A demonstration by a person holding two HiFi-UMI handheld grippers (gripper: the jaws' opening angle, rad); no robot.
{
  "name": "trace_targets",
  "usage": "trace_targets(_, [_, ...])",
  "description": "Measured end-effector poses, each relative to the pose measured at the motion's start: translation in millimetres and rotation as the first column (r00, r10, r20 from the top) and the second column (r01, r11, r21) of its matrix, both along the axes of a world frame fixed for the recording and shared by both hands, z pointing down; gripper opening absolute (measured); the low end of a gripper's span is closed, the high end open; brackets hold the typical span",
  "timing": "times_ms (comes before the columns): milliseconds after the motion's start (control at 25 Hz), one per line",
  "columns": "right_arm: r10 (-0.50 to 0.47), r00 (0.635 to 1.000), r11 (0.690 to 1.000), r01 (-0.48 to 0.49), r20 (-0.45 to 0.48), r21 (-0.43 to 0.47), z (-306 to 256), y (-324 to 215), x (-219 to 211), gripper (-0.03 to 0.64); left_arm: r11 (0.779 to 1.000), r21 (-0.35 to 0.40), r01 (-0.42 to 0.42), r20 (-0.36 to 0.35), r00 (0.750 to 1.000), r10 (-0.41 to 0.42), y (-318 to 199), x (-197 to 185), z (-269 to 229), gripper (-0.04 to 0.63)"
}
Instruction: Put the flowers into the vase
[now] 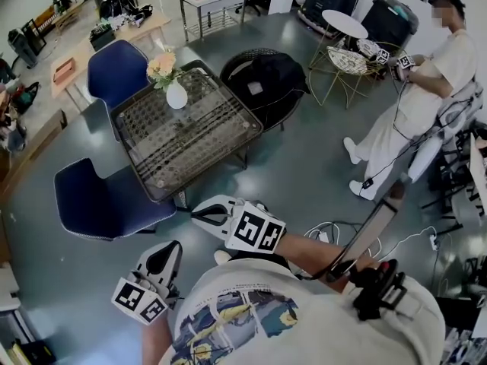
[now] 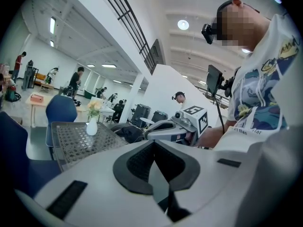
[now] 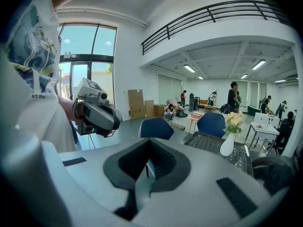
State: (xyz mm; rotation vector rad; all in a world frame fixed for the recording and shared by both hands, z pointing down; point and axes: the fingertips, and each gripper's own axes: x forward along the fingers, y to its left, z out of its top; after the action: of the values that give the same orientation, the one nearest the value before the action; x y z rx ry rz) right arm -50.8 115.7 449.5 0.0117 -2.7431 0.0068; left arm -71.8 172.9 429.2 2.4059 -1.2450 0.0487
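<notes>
A white vase (image 1: 176,95) with pale yellow and peach flowers (image 1: 162,65) stands on the far left part of the mesh-topped table (image 1: 198,139). Both grippers hang close to my body, well short of the table and apart from it. My left gripper (image 1: 173,245) is shut and holds nothing. My right gripper (image 1: 198,214) is shut and empty too. In the left gripper view the jaws (image 2: 154,145) meet, with the vase (image 2: 92,127) far ahead at the left. In the right gripper view the shut jaws (image 3: 148,146) point toward the table, and the vase (image 3: 227,144) stands at the right.
Two blue chairs (image 1: 106,200) (image 1: 116,68) stand at the table's left side, and a black chair with a dark bag (image 1: 266,78) at its far right. Another person (image 1: 426,97) with grippers stands by a round white table (image 1: 344,23). Cables (image 1: 335,230) lie on the floor.
</notes>
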Motion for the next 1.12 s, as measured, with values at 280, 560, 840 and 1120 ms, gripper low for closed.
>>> trace_targets(280, [-0.004,1.0,1.0,0.004,-0.02,0.027,0,2,7,0.009,1.0,0.002,-0.009,-0.01,1.0,0.009,0,8,-3,0.009])
trace_targets(560, [0.007,1.0,1.0,-0.006,-0.016,0.025,-1,2,10,0.009,1.0,0.003,-0.022,0.001,1.0,0.022,-1,12,-7,0.009])
trace_targets(840, [0.01,0.999,1.0,-0.009,-0.033,0.027,0,5,18,0.009,1.0,-0.002,-0.028,-0.002,1.0,0.028,4,19,-5,0.009])
trace_targets(1120, [0.006,1.0,1.0,-0.005,-0.026,0.029,1,2,13,0.009,1.0,-0.002,-0.032,0.0,1.0,0.032,0,16,-4,0.009])
